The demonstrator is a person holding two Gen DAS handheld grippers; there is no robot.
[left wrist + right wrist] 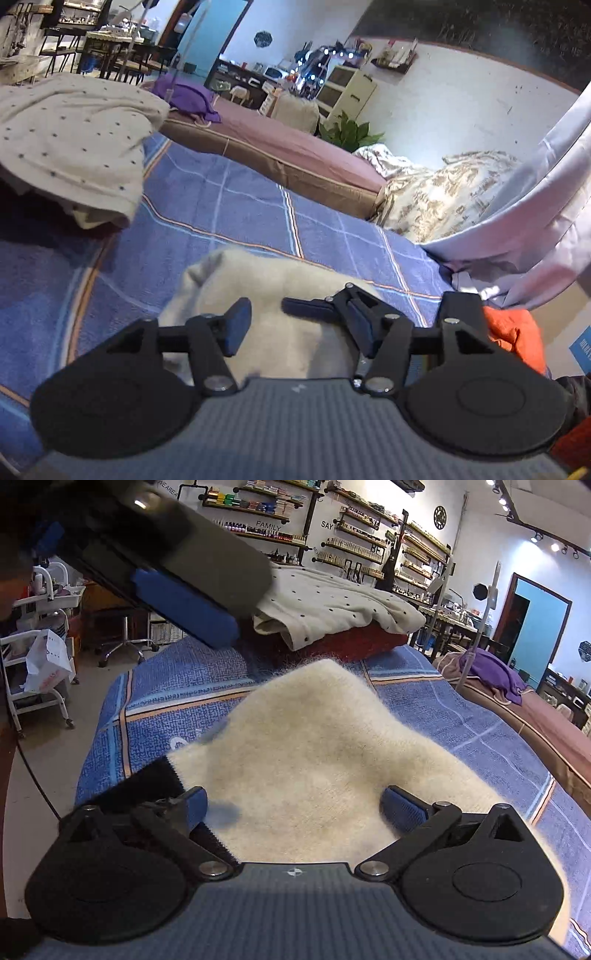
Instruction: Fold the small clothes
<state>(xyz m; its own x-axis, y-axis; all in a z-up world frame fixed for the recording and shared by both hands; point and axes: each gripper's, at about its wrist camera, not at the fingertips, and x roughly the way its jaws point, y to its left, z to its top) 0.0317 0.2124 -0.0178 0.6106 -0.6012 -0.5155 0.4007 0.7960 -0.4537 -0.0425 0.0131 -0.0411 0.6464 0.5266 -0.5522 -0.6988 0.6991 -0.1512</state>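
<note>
Left wrist view, garment: a fuzzy cream knit [266,295] lies on the blue plaid bedspread [221,206], directly beneath the left gripper [266,314].
Left wrist view, claw: jaws parted, with no cloth between the pads; nothing is gripped.
Left wrist view, surroundings: a cream polka-dot garment [70,136] sits beyond the knit to the left; an orange cloth [513,332] lies just right of it.
Right wrist view, garment: the same fuzzy cream knit [306,757], with a black band [147,786] on its left edge, spreads from under the right gripper [295,808] toward the folded polka-dot garment [332,605], which rests on a red cloth [354,638].
Right wrist view, claw: jaws spread wide over the knit, pads not pressing it; nothing is held.
Right wrist view, other tool: the left gripper [184,609] hovers above and left of the knit.
Step in hand, judged: taking hold of an edge for a fold.
Technique: pinch one layer at matching corners near the band, lift both evenly, and lay the edges flush.
</note>
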